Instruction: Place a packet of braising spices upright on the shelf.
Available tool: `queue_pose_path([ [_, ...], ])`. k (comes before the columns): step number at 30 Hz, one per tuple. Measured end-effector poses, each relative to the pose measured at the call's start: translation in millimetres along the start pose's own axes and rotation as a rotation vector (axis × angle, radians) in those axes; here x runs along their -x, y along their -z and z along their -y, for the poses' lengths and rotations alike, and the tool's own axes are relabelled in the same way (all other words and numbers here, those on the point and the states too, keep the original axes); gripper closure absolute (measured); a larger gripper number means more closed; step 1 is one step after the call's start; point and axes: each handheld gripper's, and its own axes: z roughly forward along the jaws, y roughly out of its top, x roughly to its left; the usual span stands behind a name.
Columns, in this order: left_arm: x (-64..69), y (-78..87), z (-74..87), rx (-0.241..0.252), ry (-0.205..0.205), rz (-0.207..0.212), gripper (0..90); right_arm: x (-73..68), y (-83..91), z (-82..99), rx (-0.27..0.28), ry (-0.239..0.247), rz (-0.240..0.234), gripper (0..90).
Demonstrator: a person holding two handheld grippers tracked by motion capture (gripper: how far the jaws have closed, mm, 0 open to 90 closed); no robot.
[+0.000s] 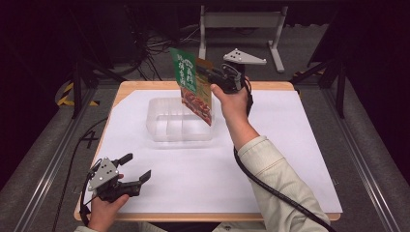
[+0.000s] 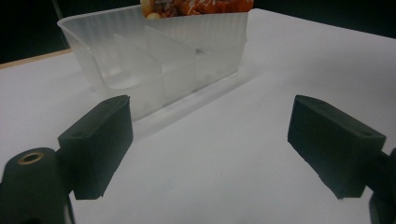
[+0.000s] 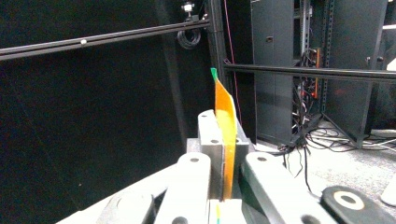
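Note:
A flat green and orange food pouch (image 1: 193,84) hangs upright over the clear plastic divided container (image 1: 162,126) at the table's middle back. My right gripper (image 1: 209,73) is shut on the pouch's upper right edge; in the right gripper view the pouch (image 3: 226,135) stands edge-on, pinched between the jaws. The pouch's lower end (image 2: 196,6) sits just above the container's far wall (image 2: 159,65) in the left gripper view. My left gripper (image 1: 136,168) rests low at the front left of the table, open, with nothing between its jaws (image 2: 210,149).
A white sheet (image 1: 290,145) covers the wooden table. A grey metal stand (image 1: 239,21) and tangled cables (image 1: 159,43) lie on the floor beyond the far edge. Metal rails (image 1: 367,159) run along both sides of the table.

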Motion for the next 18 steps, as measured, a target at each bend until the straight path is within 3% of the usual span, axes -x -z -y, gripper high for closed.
queue_pose_path([
  [18,-0.2,0.1,0.8,0.003,0.004,-0.002,14.9,8.3,-3.6,21.4,0.021,-0.005,0.003,90.0],
])
